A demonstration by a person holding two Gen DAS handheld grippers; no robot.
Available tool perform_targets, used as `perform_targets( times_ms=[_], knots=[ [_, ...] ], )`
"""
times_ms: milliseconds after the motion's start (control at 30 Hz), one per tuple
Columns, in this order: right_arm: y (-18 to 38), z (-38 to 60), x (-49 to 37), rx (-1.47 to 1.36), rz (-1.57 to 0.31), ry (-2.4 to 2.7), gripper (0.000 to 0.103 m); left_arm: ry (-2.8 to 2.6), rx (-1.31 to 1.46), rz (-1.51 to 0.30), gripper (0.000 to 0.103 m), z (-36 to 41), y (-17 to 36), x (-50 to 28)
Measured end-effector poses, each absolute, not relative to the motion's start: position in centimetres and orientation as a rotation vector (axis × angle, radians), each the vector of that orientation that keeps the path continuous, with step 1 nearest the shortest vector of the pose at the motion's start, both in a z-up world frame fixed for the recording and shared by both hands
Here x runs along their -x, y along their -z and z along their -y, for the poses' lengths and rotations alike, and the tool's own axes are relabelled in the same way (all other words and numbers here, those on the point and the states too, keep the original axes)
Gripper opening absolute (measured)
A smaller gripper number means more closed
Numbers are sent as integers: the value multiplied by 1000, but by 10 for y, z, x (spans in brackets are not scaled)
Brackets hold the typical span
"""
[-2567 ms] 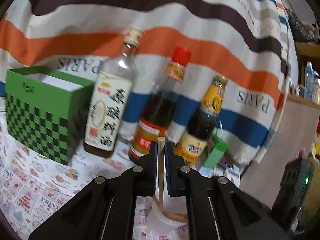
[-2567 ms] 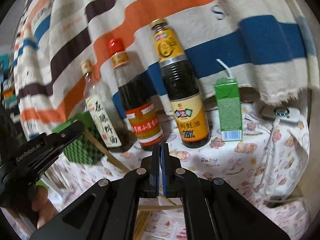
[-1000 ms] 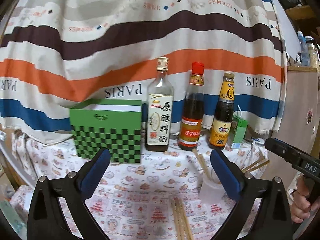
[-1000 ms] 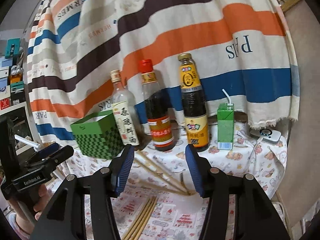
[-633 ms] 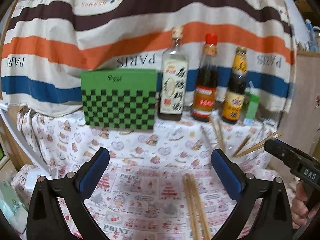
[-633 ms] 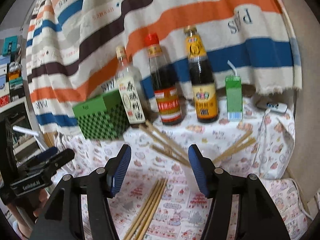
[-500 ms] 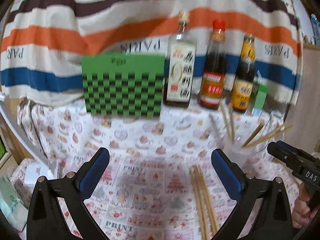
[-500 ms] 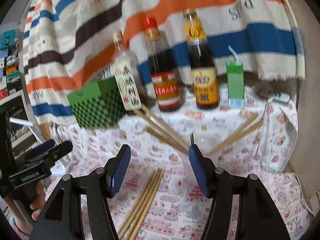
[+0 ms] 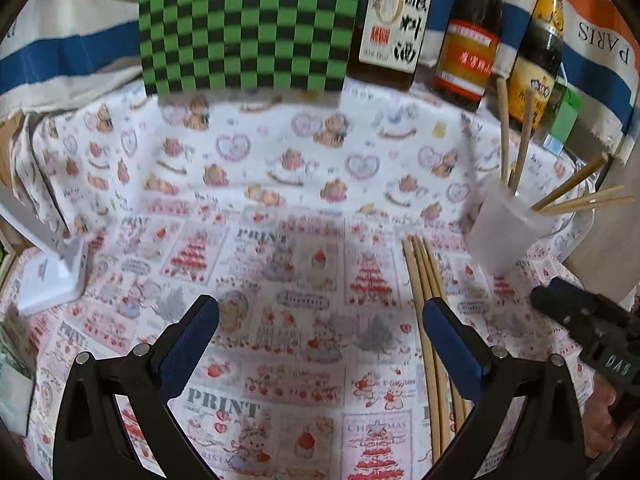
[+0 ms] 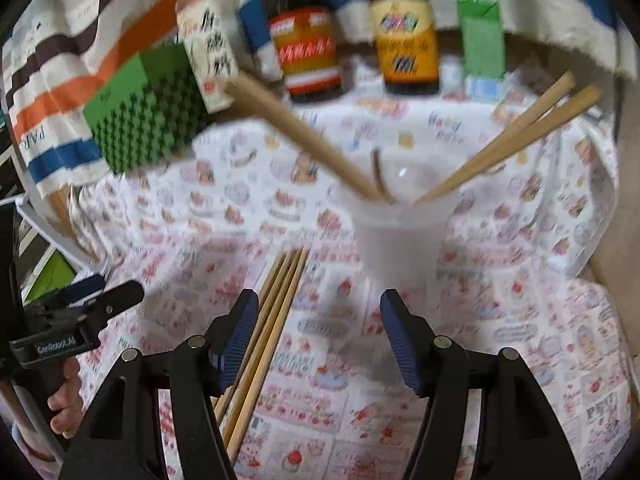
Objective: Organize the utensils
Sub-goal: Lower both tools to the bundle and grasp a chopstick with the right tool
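Nearest in the left wrist view, the left gripper [image 9: 320, 344] is seen with its fingers spread wide and nothing between them; only the printed cloth of the surface [image 9: 280, 264] lies below. In the right wrist view, the right gripper [image 10: 316, 332] is likewise empty, its fingers spread and opening further, above the cloth just near of the cup.

Compared with the earlier views, both grippers have been lowered and tipped downward toward the surface. A moment before that, the left fingers were pressed on a chopstick over the cup; that chopstick has since been released. It is judged that one delivery is finished and the next pick is being approached.

Just beyond the fingers, a bundle of loose chopsticks [image 9: 426, 280] lies flat on the cloth, running from near to far. In the right wrist view it passes close by the left finger of the right gripper; in the left wrist view it runs under the right finger of the left gripper. Contact cannot be confirmed in either.

Slightly farther and to the right, the translucent cup [image 10: 404, 236] stands upright, with several chopsticks [image 10: 512, 136] already leaning out of it to both sides. The flat bundle is therefore what remains to be sorted.

Farthest back, a green checkered box [image 9: 244, 36], three sauce bottles [image 9: 468, 40] and a green carton [image 10: 482, 40] are ranged along a striped cloth [image 9: 60, 40].
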State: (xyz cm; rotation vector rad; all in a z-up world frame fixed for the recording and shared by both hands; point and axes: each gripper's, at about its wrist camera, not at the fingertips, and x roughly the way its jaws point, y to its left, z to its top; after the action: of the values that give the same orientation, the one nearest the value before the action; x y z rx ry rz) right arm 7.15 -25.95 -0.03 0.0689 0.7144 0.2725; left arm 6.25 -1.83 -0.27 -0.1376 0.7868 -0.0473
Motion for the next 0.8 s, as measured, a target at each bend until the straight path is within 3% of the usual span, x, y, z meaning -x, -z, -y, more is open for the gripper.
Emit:
perform_targets(
  times_ms=[300,800],
  knots=[
    [37,233,-85,13,-911,-310,66,7,125,-874,101,19,23,-74],
    [56,220,-87,58,-998,-331,65,5,117,-935,101,20,31,-78]
  ],
)
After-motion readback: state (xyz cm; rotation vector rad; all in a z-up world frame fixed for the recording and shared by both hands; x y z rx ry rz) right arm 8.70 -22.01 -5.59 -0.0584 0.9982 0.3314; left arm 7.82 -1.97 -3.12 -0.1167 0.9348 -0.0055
